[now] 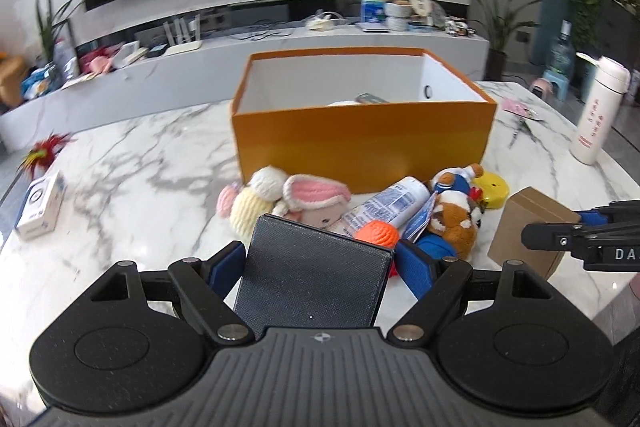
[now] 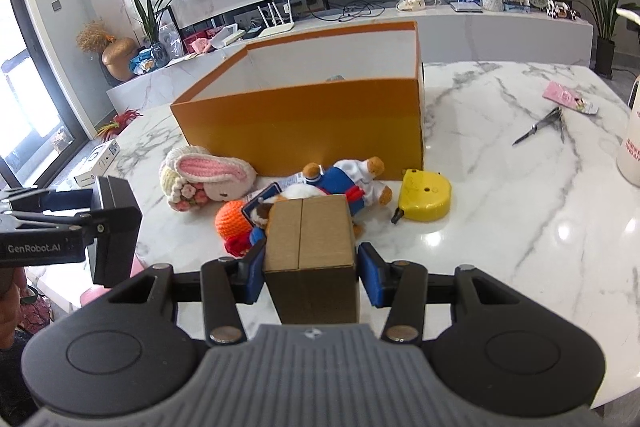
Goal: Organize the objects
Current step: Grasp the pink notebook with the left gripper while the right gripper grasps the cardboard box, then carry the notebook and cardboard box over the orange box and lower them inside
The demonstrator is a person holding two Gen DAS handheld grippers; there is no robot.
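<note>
My left gripper is shut on a dark grey textured box, held tilted just above the marble table. My right gripper is shut on a brown cardboard box, also lifted. Ahead of both lies a pile of toys: a knitted bunny, an orange knitted ball, a plush bear in blue, a white tube and a yellow tape measure. Behind the pile stands an open orange box with a few items inside, mostly hidden.
A white bottle stands at the table's right edge. Scissors and a pink card lie to the right. A small white box and a red feathery item sit at the left edge.
</note>
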